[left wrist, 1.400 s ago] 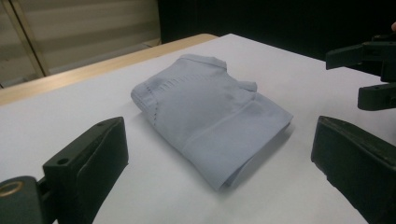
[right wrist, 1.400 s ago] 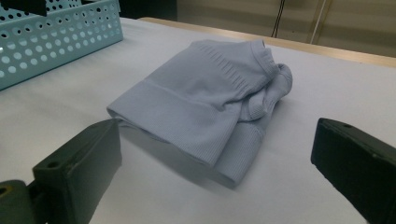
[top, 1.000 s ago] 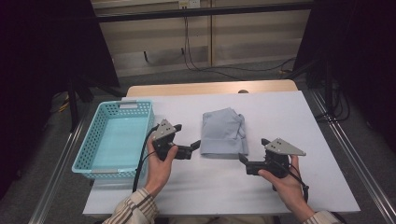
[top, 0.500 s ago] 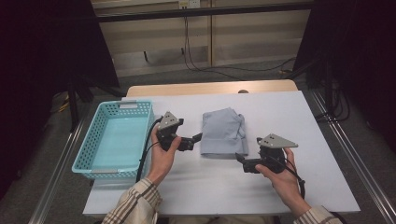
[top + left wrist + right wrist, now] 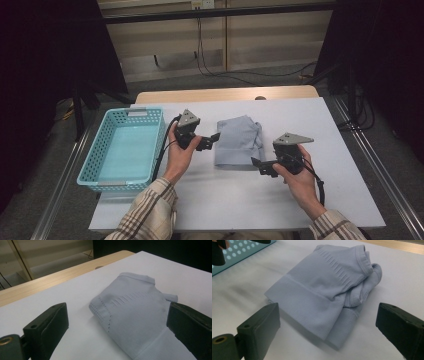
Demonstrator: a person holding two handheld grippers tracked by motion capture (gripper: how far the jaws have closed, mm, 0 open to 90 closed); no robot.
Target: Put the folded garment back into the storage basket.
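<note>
The folded grey garment [image 5: 239, 142] lies on the white surface [image 5: 350, 165], right of the blue basket [image 5: 125, 150]. Left tool [image 5: 212, 141] and right tool [image 5: 258, 166] flank it, both wide. Pinch opposite edges together, low, catching every layer.

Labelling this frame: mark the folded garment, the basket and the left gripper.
folded garment [image 5: 239, 142], high view, middle of its top.
basket [image 5: 134, 114], high view, far rim.
left gripper [image 5: 214, 140], high view, between its fingertips.

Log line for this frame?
left hand-held gripper: open, beside garment | right hand-held gripper: open, near corner | basket: empty
</note>
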